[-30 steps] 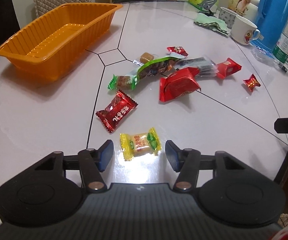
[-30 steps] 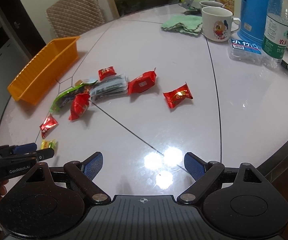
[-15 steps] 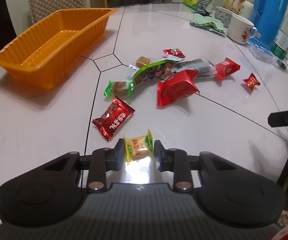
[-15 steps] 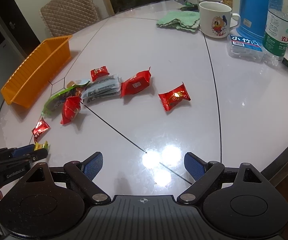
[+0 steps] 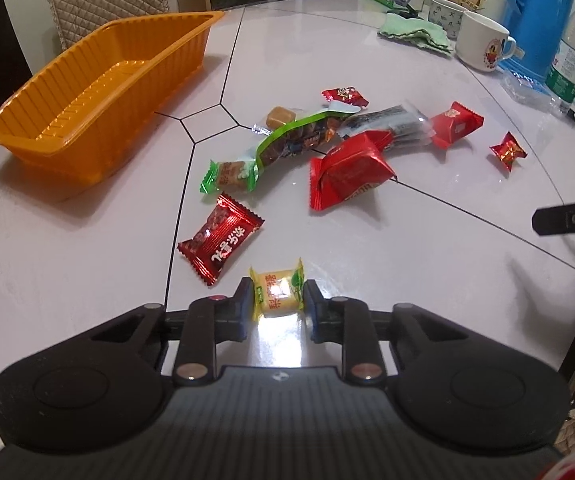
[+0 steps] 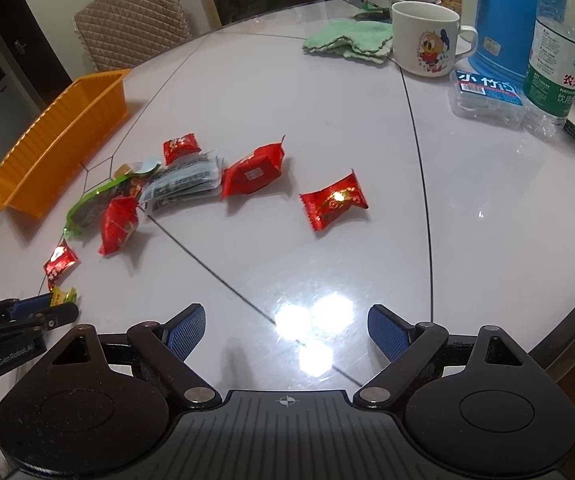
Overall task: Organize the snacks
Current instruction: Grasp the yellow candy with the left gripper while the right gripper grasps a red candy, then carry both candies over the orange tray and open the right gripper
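Note:
My left gripper [image 5: 275, 301] is closing on a small yellow candy [image 5: 276, 289], and its pads press the wrapper from both sides, low over the white table. Its tip with the yellow candy [image 6: 62, 295] also shows in the right wrist view. Just beyond lie a dark red packet [image 5: 219, 238], a green-ended candy [image 5: 229, 174], a long green pack [image 5: 299, 136] and a big red pouch [image 5: 347, 170]. The orange tray [image 5: 127, 120] stands empty at the far left. My right gripper [image 6: 287, 320] hovers open over bare table, short of a red candy [image 6: 333, 200].
A cartoon mug [image 6: 423, 40], a blue thermos [image 6: 499, 12], a water bottle [image 6: 559, 48], a clear plastic box [image 6: 487, 96] and a green cloth [image 6: 347, 40] crowd the far right. A quilted chair [image 6: 127, 20] stands behind the table. The table's rim curves close on the right.
The left jaws have come together from wide open onto the yellow candy. The right gripper has edged slightly forward over the table, still open.

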Demonstrator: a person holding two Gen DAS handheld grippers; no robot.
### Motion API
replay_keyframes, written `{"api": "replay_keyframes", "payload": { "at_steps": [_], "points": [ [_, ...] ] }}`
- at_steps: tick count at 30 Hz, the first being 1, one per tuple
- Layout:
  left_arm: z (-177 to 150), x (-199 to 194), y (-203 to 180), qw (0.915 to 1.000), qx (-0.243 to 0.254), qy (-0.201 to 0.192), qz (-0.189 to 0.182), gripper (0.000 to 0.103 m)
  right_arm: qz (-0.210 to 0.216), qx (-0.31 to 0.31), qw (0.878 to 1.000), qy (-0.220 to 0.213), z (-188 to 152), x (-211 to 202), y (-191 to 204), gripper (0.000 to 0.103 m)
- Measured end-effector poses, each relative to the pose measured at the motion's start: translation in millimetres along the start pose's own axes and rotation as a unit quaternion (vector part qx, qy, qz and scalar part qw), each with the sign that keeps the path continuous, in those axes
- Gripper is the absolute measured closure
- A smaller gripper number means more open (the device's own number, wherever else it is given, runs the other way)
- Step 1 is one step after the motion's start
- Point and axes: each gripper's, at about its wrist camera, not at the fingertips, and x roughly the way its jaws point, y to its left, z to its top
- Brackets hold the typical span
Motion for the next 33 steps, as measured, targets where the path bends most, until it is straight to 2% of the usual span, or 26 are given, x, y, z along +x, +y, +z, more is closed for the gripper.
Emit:
{"api": "replay_keyframes", "payload": {
  "at_steps": [8, 17, 19, 20, 21, 23, 30, 31, 32, 33],
  "points": [
    [8, -8, 7, 0.9999, -0.015, 0.0, -0.002, 0.081, -0.002, -0.007, 0.999, -0.035, 9, 1, -11, 0.015],
    [18, -19, 27, 0.9989, -0.042, -0.014, 0.014, 0.081, -0.005, -0.062, 0.994, -0.086, 29, 20, -23, 0.016],
    [19, -21, 33, 0.9986, -0.047, -0.016, 0.018, 0.081, -0.006, -0.071, 0.993, -0.093, 35, 26, -26, 0.023],
    [19, -21, 35, 0.9984, -0.05, -0.016, 0.021, 0.081, -0.005, -0.078, 0.993, -0.092, 38, 30, -28, 0.032],
    [19, -22, 38, 0.9982, -0.052, -0.017, 0.024, 0.081, -0.003, -0.083, 0.993, -0.088, 41, 34, -29, 0.038],
    [19, -23, 42, 0.9978, -0.058, -0.017, 0.027, 0.081, -0.003, -0.091, 0.993, -0.08, 45, 43, -31, 0.041],
    [20, -24, 53, 0.9968, -0.069, -0.018, 0.035, 0.081, -0.007, -0.118, 0.99, -0.074, 45, 55, -30, 0.063],
    [20, -25, 54, 0.9967, -0.07, -0.019, 0.036, 0.081, -0.009, -0.122, 0.99, -0.074, 45, 55, -29, 0.067],
    [20, -25, 55, 0.9967, -0.071, -0.02, 0.036, 0.081, -0.008, -0.125, 0.989, -0.074, 44, 55, -29, 0.077],
    [21, -25, 56, 0.9965, -0.072, -0.02, 0.037, 0.081, -0.005, -0.126, 0.989, -0.074, 44, 54, -28, 0.079]
  ]
}}
